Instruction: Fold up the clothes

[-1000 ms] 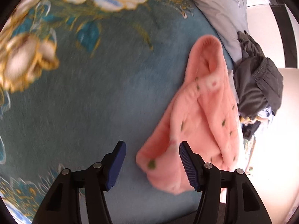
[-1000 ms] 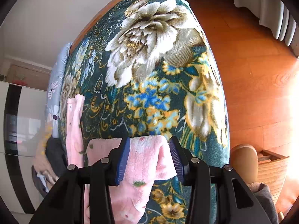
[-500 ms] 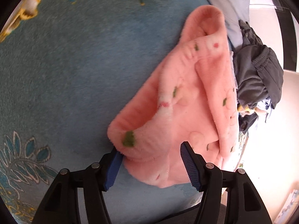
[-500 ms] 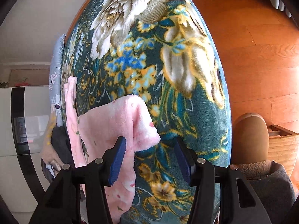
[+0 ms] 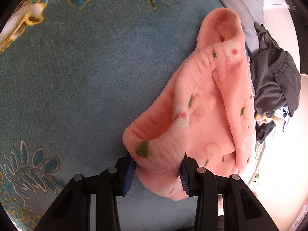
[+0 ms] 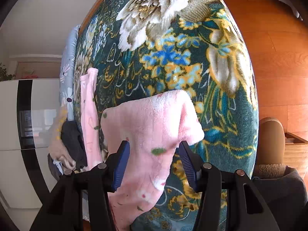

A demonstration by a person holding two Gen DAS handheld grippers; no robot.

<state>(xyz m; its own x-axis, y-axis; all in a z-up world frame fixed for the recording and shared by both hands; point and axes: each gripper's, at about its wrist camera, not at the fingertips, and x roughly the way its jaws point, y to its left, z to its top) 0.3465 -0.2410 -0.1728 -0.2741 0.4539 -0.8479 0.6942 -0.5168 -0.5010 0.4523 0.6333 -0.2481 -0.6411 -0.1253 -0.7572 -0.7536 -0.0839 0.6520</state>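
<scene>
A pink fleece garment [image 5: 207, 104] lies on the floral bed blanket [image 5: 86, 77], close to the blanket's edge where a dark grey pile of clothes [image 5: 275, 84] and a pale blue pillow [image 5: 240, 2] sit. Its long axis runs along that edge, away from the cameras. The left gripper [image 5: 156, 171] has its jaws pressed against a bunched cuff of the garment, pinching it. The right gripper [image 6: 154, 163] stands wide, its blue pads [image 6: 121, 165] straddling another fold without clamping it.

Blanket [image 5: 80, 73] bare left of tongs; dark clothes pile [image 5: 275, 88] blocks right.
</scene>
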